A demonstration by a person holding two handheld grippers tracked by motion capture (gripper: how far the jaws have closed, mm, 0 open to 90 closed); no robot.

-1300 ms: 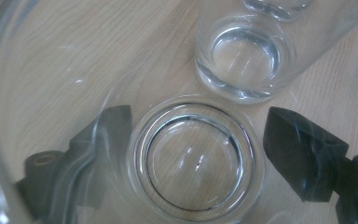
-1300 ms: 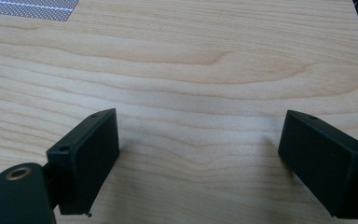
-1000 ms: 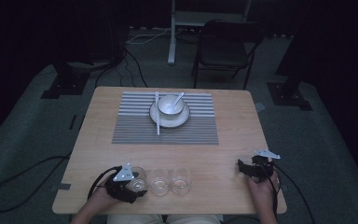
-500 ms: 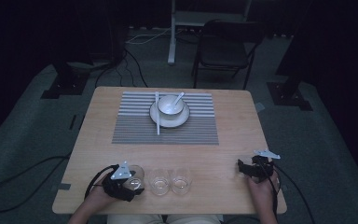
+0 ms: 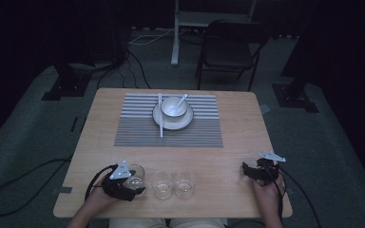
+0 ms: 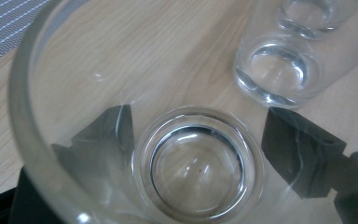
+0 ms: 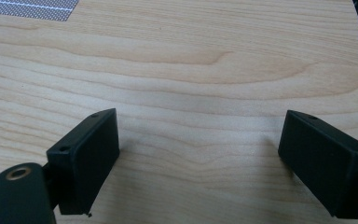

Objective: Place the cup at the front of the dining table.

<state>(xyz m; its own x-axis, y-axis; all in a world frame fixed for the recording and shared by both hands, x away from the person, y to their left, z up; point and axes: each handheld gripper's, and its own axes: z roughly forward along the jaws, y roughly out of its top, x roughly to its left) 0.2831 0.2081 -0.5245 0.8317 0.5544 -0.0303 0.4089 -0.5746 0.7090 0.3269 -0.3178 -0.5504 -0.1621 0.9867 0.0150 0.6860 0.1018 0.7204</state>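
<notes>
A glass [image 5: 135,174] was gripped by the left gripper's [image 5: 132,184] fingers at the worktop's [image 5: 218,156] near edge, beside two more glasses [image 5: 173,184]. The right gripper's [image 5: 247,171] fingers were held open above bare wood.

Table [image 5: 237,142]: light wood grain. Placemat [image 5: 138,130] upper centre: grey w/ thin white stripes. Bowl [image 5: 173,107], plate [image 5: 180,124], spoon [image 5: 182,99]: white. 3 glasses bottom centre, e.g. [image 5: 162,184]: clear. Grippers [image 5: 134,186] [image 5: 245,170]: black, grey top plates. Floor [image 5: 28,142]: dark grey-green.
</notes>
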